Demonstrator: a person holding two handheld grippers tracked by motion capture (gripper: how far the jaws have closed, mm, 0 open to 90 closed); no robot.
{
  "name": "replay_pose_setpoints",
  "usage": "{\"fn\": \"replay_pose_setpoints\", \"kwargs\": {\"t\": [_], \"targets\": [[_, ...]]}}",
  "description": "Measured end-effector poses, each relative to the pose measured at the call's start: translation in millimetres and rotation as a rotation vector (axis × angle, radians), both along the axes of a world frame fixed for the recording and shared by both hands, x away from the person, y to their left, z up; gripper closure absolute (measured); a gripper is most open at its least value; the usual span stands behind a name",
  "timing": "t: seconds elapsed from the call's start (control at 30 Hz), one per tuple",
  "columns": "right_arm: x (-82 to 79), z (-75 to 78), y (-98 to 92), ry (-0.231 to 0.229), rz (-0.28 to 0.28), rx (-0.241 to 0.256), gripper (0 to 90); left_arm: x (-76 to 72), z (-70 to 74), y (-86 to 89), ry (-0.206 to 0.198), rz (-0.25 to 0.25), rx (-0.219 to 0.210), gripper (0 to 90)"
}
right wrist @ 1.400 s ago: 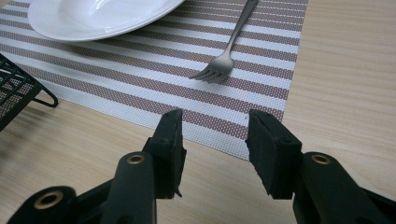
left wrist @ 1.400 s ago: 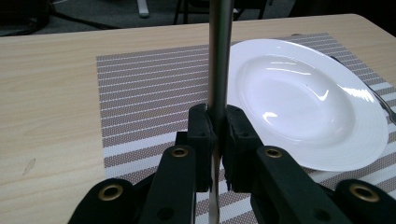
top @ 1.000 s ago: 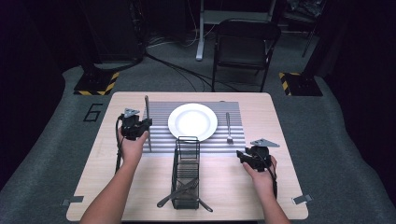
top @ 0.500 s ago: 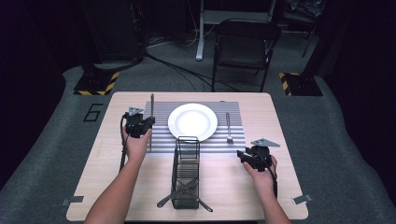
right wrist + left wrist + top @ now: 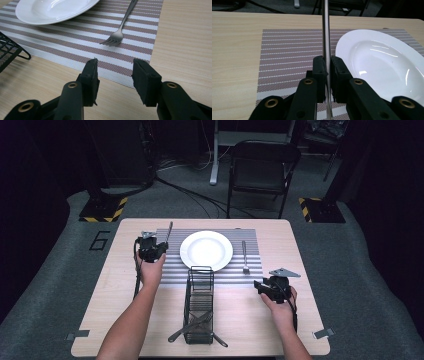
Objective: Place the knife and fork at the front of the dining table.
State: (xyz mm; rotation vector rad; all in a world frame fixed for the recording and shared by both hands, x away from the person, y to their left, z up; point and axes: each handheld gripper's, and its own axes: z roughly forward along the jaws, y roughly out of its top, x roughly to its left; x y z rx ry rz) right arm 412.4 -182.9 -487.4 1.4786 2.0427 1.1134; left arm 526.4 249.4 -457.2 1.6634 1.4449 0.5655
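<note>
Fork (image 5: 245, 256) on striped placemat (image 5: 170, 270), wire basket (image 5: 200, 305) nearby, folding chair (image 5: 262, 170) behind
</note>
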Motion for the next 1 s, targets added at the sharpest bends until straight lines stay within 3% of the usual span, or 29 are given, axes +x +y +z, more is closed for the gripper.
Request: {"fn": "replay_pose_setpoints", "kwargs": {"t": [0.1, 0.53, 0.63, 0.67, 0.97, 1.0], "targets": [[0.2, -0.1, -0.5, 0.0, -0.003, 0.0, 55.3, 2.9, -2.9, -1.2, 0.001, 0.025, -0.013, 82.5], [-0.2, 1.0, -1.7, -0.008, -0.001, 0.006, 55.3, 17.3, -23.9, 2.7, 0.084, 0.149, -0.063, 82.4], [-0.4, 1.2, -2.1, -0.012, 0.002, 0.002, 55.3, 19.2, -27.0, 4.3, 0.095, 0.163, -0.067, 82.4], [-0.4, 1.2, -2.1, -0.012, 0.001, 0.002, 55.3, 23.0, -28.2, 4.5, 0.122, 0.173, -0.058, 82.5], [-0.7, 0.5, -2.1, -0.008, 0.003, 0.006, 55.3, 34.2, -31.7, -1.2, 0.126, 0.185, -0.076, 82.4], [-0.7, 0.5, -2.5, -0.007, 0.002, 0.006, 55.3, 36.3, -34.6, -3.2, 0.145, 0.185, -0.075, 82.5]]}}
